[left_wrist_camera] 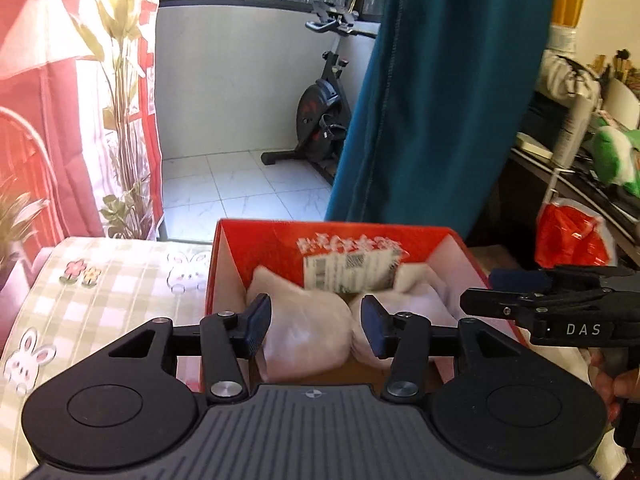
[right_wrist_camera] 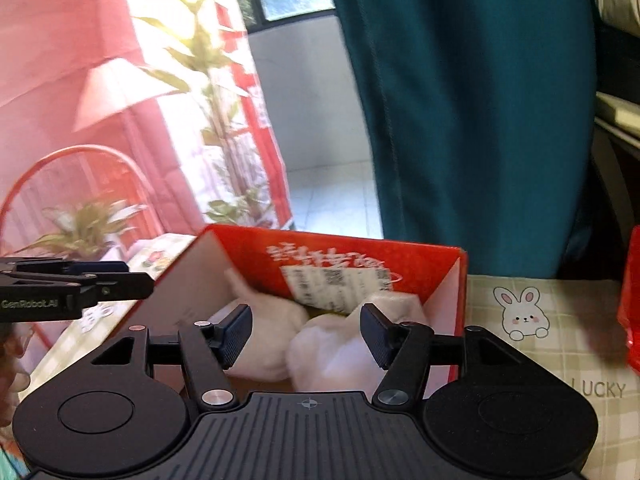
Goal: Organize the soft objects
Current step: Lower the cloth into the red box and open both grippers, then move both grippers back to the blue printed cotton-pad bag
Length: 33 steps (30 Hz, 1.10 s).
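A red cardboard box stands open on a checked bunny tablecloth. Inside lie two soft white bundles, one on the left and one on the right. My left gripper is open, its jaws standing just above the box's near edge over the left bundle. My right gripper is open, hovering over the box's near side above the right bundle. Neither holds anything. The right gripper also shows side-on in the left wrist view, and the left one in the right wrist view.
The tablecloth spreads to both sides of the box. A teal curtain hangs behind it. An exercise bike stands on the tiled balcony. A red plastic bag and a cluttered shelf sit at the right.
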Motion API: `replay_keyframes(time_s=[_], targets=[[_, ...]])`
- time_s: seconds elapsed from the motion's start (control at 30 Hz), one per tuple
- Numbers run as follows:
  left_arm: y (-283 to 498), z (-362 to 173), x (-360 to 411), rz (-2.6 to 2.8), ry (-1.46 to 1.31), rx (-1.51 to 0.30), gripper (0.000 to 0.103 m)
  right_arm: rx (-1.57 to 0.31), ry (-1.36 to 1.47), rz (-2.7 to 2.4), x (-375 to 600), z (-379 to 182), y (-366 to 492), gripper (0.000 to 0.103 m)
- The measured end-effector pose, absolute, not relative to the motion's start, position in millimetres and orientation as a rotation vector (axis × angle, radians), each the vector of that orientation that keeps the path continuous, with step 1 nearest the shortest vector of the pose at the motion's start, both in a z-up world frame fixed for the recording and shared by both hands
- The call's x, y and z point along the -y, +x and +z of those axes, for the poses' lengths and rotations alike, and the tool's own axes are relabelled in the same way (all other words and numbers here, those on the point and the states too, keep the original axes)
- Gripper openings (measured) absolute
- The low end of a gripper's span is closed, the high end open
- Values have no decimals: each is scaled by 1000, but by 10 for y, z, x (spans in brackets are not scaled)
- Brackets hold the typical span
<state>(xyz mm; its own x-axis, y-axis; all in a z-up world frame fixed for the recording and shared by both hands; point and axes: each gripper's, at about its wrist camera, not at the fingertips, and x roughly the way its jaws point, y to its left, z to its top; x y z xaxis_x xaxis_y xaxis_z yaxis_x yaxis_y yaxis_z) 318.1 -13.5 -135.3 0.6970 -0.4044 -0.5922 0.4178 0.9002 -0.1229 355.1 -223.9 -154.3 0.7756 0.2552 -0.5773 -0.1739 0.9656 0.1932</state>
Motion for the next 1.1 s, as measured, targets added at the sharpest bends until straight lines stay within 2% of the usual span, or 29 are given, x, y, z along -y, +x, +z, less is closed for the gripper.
replay_keyframes(time_s=[0.3,0.53,0.87,1.1], targets=[[2278,-1446,-147,-495,5,-648,52,-606,107,276,2072,-1495,2656,57],[1846,-1758,-186,-533,-20,-699,52,-643,112,275,1937,-1790,2028,58],[1728,-2220,-147,-555,-39,-818,52,-782,72,270,1752,-2309,1555,58],[1787,-2408,-97,-574,-9,-865,50,-784,47,243,1772,-2554,1585,61]])
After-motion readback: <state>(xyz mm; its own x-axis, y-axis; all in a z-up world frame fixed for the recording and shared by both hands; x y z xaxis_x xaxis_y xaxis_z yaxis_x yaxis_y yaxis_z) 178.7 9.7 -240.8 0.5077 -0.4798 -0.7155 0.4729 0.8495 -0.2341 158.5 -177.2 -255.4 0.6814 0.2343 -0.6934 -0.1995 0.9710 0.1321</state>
